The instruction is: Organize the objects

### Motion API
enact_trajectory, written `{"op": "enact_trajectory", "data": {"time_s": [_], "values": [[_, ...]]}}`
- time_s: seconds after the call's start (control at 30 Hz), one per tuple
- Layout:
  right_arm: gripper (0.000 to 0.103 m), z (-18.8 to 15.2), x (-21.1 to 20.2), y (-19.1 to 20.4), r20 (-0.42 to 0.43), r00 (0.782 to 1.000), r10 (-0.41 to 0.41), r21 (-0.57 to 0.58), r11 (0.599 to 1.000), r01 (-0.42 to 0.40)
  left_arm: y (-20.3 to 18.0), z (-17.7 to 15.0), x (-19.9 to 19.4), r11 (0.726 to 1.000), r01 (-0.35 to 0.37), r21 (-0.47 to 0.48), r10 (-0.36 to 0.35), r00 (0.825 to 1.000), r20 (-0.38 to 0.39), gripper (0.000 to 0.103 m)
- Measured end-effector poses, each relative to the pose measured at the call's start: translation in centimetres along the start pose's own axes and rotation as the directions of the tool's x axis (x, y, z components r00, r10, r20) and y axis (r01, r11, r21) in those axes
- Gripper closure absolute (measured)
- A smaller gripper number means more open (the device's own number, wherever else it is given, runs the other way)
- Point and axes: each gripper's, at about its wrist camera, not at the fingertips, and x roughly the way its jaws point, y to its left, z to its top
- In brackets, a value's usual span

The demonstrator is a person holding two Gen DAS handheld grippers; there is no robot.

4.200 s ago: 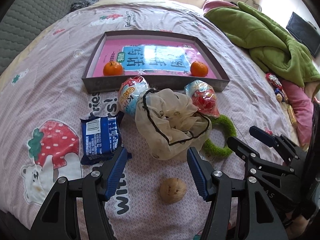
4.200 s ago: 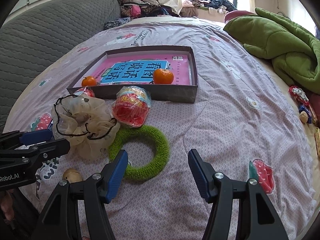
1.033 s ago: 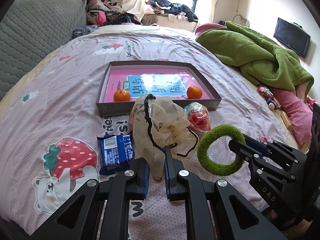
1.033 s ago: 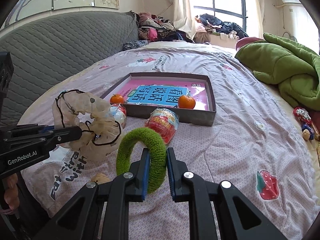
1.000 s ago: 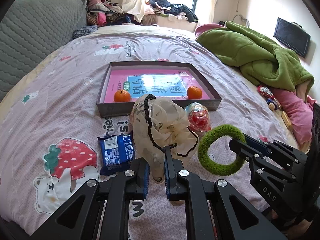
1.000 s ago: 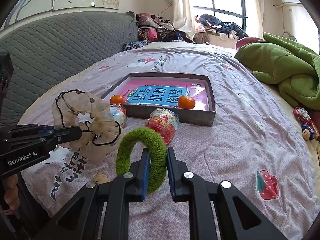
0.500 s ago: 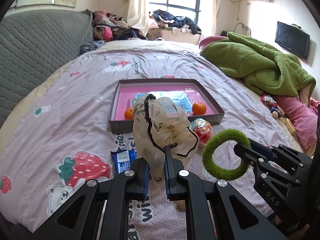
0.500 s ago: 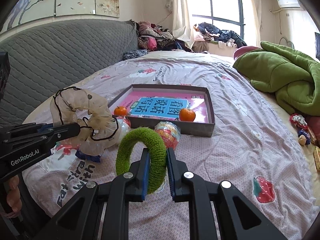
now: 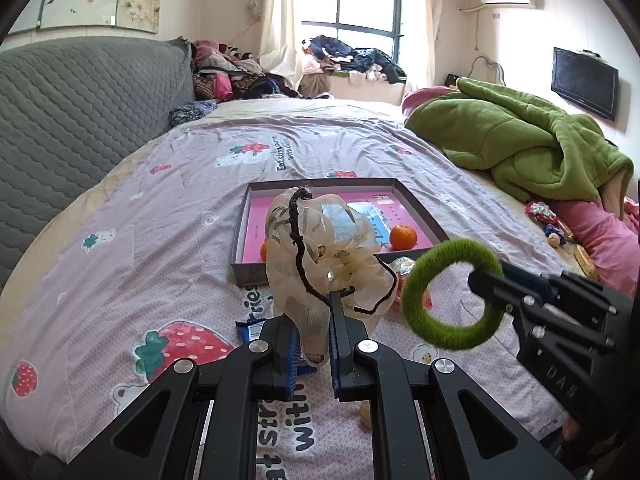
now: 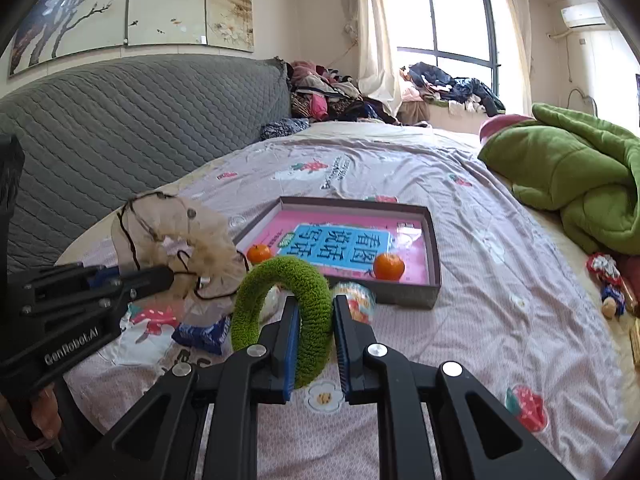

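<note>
My left gripper [image 9: 312,312] is shut on a cream sheer scrunchie with black trim [image 9: 320,264] and holds it up above the bed; it also shows in the right wrist view [image 10: 176,240]. My right gripper [image 10: 314,312] is shut on a fuzzy green ring scrunchie [image 10: 280,296], lifted above the bed; it also shows in the left wrist view [image 9: 448,292]. A shallow box [image 9: 240,240] with a pink and blue book inside holds two oranges [image 9: 403,237] [image 10: 388,266] and lies ahead on the bedspread.
A blue snack packet [image 10: 200,334] and a wrapped sweets ball [image 10: 358,298] lie on the bedspread before the box. A small brown lump [image 9: 366,420] lies near my left gripper. A green blanket [image 9: 520,148] is heaped at the right, a grey headboard [image 10: 120,120] at the left.
Both grippers closed on their scrunchies and have lifted them higher off the bed. The box and loose items now look farther away and lower.
</note>
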Motion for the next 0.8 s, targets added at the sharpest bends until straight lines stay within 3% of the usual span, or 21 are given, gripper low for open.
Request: {"op": "enact_trajectory", "data": {"time_s": [0.8], "values": [[0.086,4.2,-0.9,0.4,0.102,0.995,0.002,-0.031,1.0,0.002,0.4,3.2,-1.0,0.999,-0.036,0.012,0.035,0.997,0.072,0.091]]}}
